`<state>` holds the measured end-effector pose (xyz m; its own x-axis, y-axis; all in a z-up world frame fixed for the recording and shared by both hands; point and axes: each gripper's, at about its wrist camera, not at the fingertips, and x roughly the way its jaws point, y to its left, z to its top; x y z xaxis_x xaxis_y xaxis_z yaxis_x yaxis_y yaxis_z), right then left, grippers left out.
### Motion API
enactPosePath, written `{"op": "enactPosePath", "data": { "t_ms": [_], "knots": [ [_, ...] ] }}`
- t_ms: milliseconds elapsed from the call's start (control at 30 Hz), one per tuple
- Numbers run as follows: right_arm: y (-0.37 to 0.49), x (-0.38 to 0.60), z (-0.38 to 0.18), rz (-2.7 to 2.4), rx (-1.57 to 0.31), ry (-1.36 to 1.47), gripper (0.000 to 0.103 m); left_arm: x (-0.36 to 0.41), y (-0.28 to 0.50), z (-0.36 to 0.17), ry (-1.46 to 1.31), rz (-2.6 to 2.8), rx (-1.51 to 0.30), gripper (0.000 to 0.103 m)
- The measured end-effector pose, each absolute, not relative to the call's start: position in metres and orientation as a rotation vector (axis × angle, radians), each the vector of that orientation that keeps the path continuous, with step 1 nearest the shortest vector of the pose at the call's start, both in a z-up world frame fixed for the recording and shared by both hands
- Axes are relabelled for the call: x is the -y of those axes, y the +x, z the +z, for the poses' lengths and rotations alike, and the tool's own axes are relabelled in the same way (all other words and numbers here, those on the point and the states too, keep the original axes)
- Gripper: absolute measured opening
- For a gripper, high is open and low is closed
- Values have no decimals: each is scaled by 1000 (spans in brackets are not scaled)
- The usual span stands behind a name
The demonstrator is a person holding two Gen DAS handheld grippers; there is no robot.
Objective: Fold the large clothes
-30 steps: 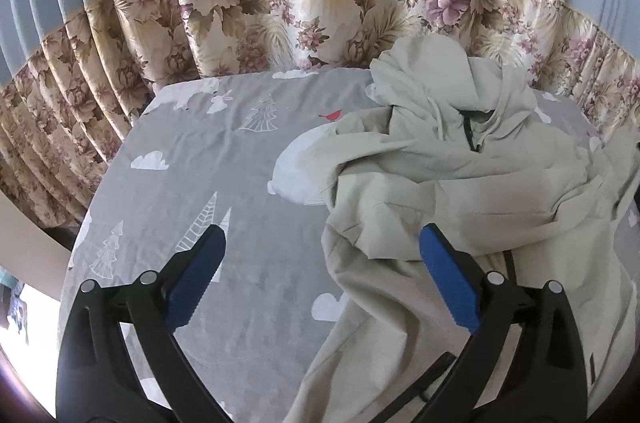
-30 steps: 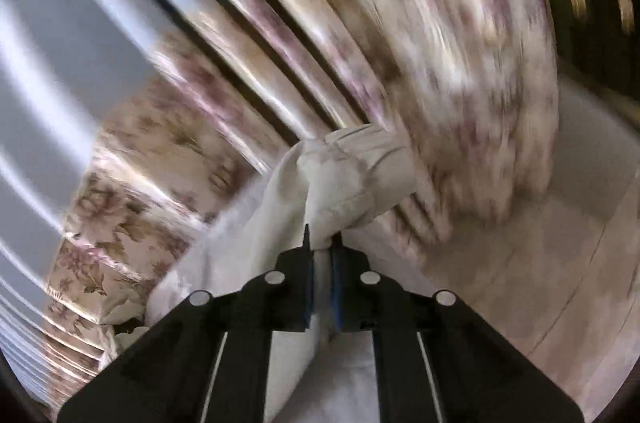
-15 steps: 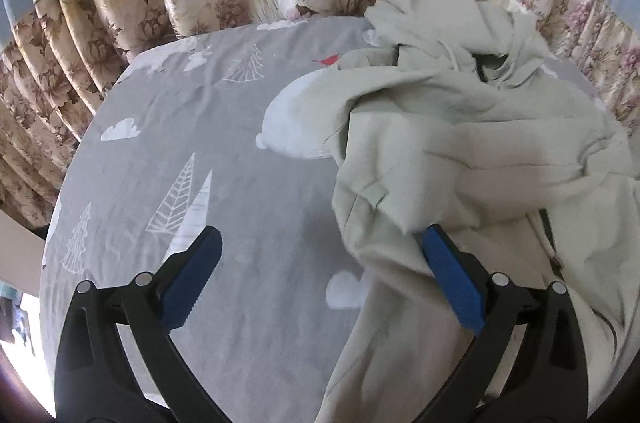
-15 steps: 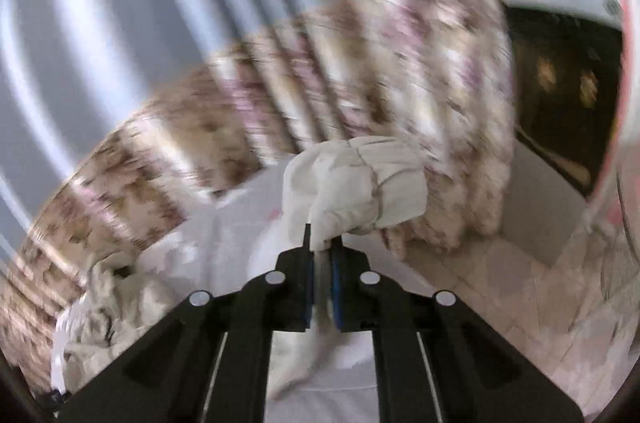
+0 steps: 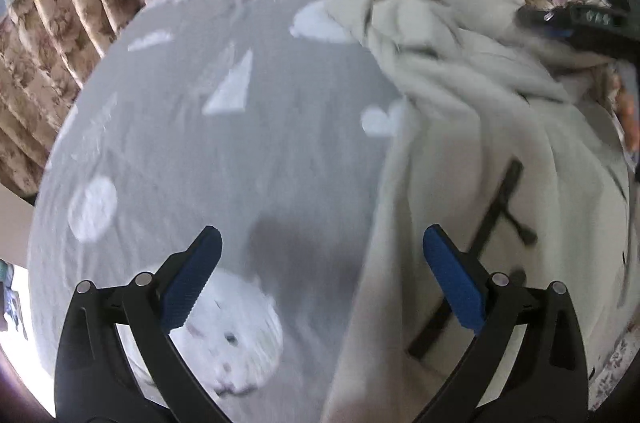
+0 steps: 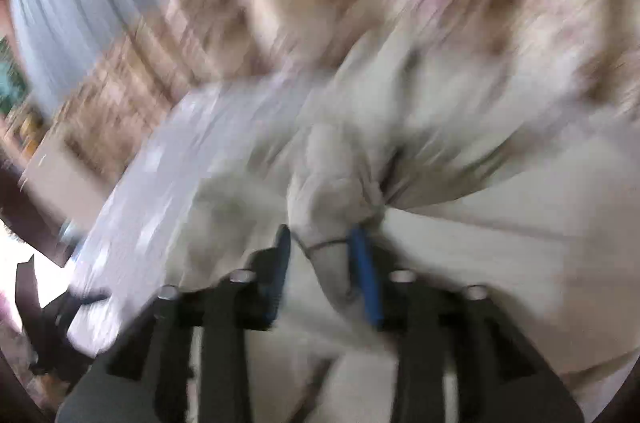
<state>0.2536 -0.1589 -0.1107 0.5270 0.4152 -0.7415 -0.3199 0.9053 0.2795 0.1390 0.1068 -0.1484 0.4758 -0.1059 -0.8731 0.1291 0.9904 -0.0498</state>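
A large pale beige garment [image 5: 480, 127] lies crumpled on the right part of a grey bed sheet [image 5: 240, 151] printed with white clouds and trees. My left gripper [image 5: 320, 275] is wide open and empty, low over the sheet, its right finger over the garment's left edge. In the blurred right wrist view my right gripper [image 6: 322, 255] has its jaws partly apart with a bunched fold of the garment [image 6: 336, 191] between them. The right gripper also shows at the far right of the left wrist view [image 5: 580, 27], above the garment.
Floral beige curtains [image 5: 100, 3] with blue cloth above hang behind and left of the bed. A black strap or cord [image 5: 480, 255] lies across the garment near my left gripper's right finger. The bed's left edge [image 5: 44, 183] drops to the floor.
My left gripper has moved forward and down toward the sheet, still open. My right gripper swung down onto the bed with the garment and its jaws have parted from tightly shut.
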Motion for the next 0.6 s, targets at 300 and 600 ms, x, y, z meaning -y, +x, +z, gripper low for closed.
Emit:
{"op": "enactPosePath", "data": {
  "t_ms": [300,600],
  "knots": [
    [121,300,-91,72,-815,10,52,-74,118,-161,22,-218,-1033,79],
    [54,359,-154,44,-941,167,3,-82,107,-159,-118,-252,-1024,2]
  ]
}}
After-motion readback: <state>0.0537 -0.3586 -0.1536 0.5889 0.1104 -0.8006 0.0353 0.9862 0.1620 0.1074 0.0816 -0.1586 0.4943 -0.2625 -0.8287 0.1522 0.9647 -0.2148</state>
